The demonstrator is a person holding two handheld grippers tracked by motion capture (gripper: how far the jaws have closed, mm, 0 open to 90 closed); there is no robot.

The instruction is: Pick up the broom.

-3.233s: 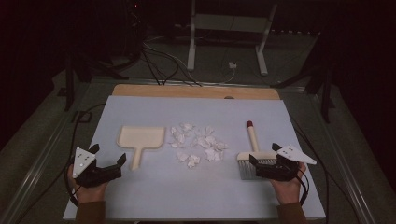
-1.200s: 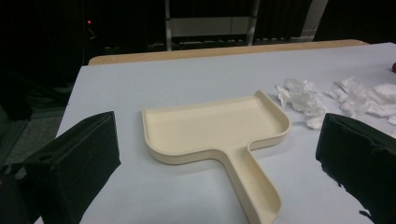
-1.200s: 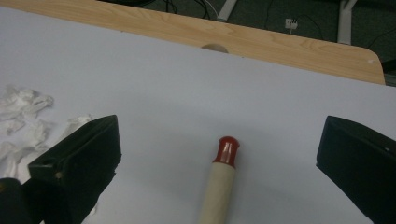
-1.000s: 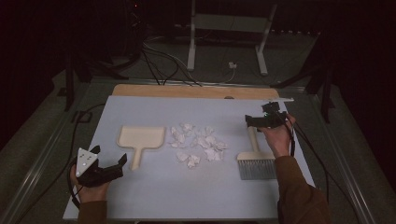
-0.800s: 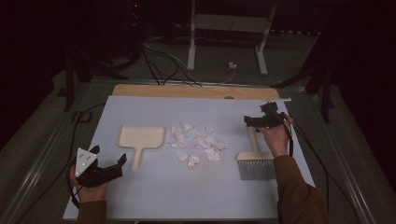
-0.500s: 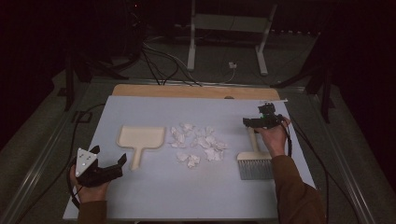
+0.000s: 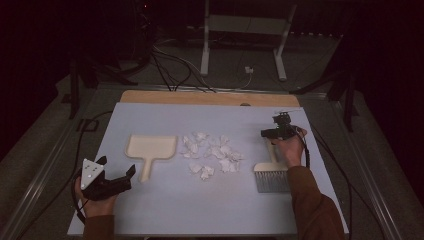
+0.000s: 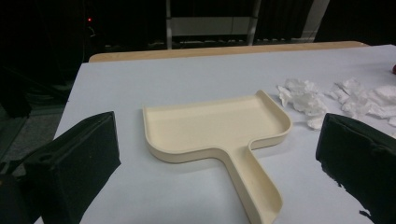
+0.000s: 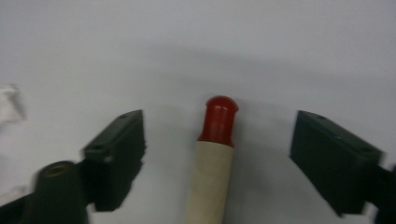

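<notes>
While right gripper (image 9: 217, 154) jaws, just closing, straddle brush handle (image 9: 211, 172) untouched, left gripper (image 7: 116, 182) open; paper scraps (image 7: 212, 152) btw dustpan (image 7: 150, 147) & brush.

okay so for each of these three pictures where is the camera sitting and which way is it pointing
High view: above the person's side, looking forward and down at the table; both forearms, left gripper, right gripper.
Left gripper view: on the left gripper, level across the table at the dustpan; its open jaws.
Right gripper view: on the right gripper, down at the brush handle between closing jaws.
Shared: dustpan, paper scraps.
</notes>
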